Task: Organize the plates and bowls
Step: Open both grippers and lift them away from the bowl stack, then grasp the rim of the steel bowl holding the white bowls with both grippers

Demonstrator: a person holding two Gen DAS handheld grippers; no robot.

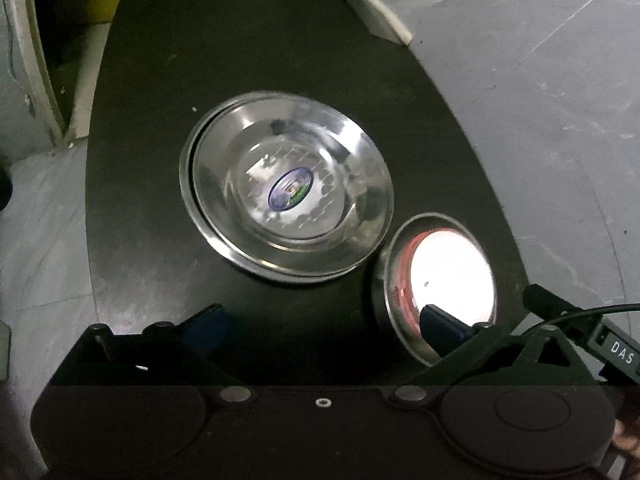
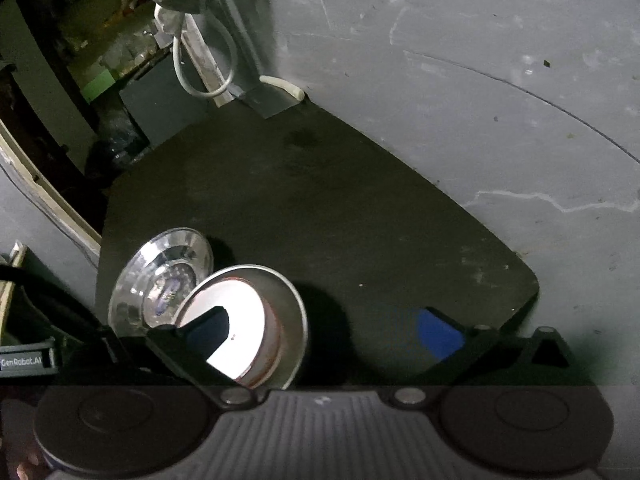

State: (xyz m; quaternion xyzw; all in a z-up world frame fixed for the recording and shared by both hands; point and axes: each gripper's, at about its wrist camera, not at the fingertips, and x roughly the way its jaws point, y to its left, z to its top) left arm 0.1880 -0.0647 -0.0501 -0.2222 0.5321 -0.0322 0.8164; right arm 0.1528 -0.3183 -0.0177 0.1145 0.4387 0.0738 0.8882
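Along the bottom edge of both wrist views sit the tools, each spread wide with nothing between its blue-padded fingers. The left tool [image 1: 324,328] hangs low over the dark brown rounded surface [image 1: 248,48]; in its view the right finger tip overlaps the small steel bowl with a bright white inside and reddish ring [image 1: 440,280] at lower right, though whether it touches the rim I cannot tell. The right tool [image 2: 328,332] sees the same small bowl [image 2: 256,320] at lower left, its left finger crossing in front of the bowl's mouth. Just beside the bowl, toward the frame centre in the left view, lie the shiny stacked steel plates with an oval blue sticker [image 1: 286,188], rims seemingly touching. Judging from this, plates are gathered and the bowl is in hand next: one tool must straddle the bowl's wall, close on it, then lift it, perhaps onto the plates.
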